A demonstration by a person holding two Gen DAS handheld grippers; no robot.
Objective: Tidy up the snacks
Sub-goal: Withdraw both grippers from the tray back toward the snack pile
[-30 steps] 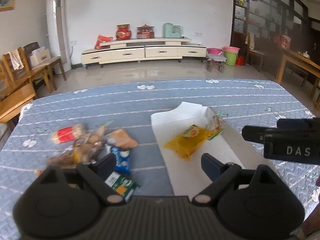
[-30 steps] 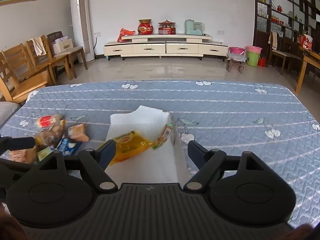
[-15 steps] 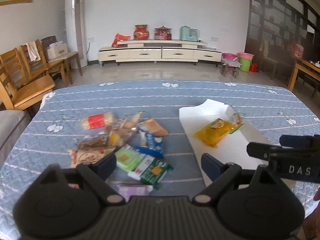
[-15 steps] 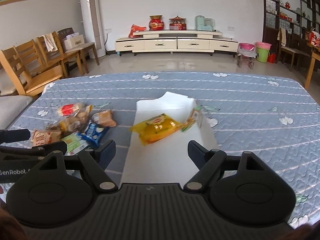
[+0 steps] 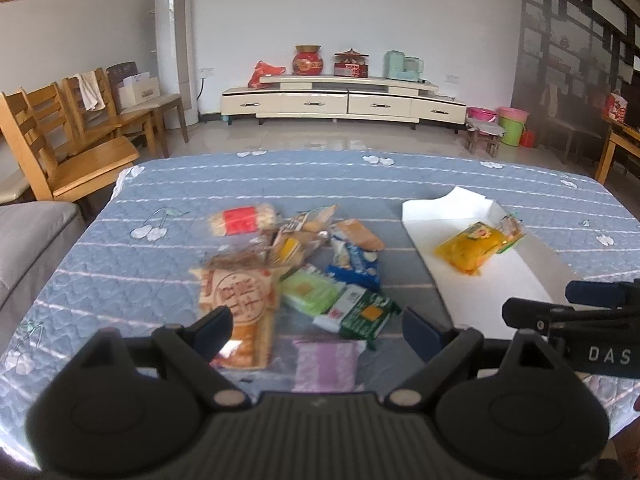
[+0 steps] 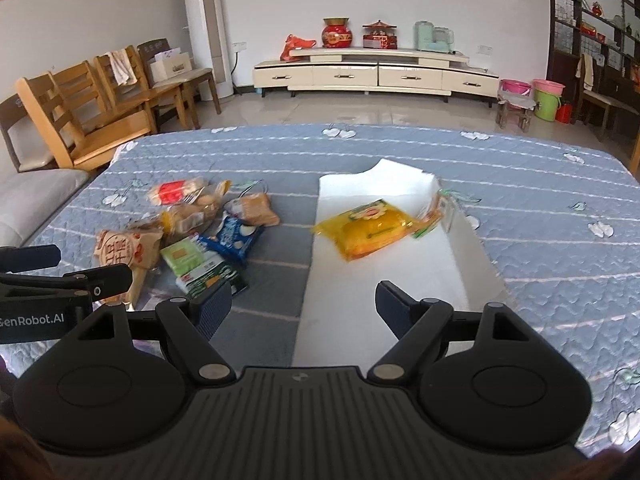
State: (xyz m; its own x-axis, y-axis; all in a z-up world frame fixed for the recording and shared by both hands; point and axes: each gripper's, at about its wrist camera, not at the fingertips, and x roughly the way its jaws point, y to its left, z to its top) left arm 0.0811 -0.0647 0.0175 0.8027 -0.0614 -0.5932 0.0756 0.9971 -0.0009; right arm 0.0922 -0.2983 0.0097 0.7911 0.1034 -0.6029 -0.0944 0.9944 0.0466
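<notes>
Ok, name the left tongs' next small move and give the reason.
Probably lower the left tongs onto the purple packet directly ahead. They stand open and empty over the loose snack pile, while only the yellow packet and one small packet lie in the white tray.

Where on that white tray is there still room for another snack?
The near half of the white tray, in front of the yellow packet, is bare. Its far right corner holds a small packet. The snack pile on the blue cloth to the tray's left is crowded.
</notes>
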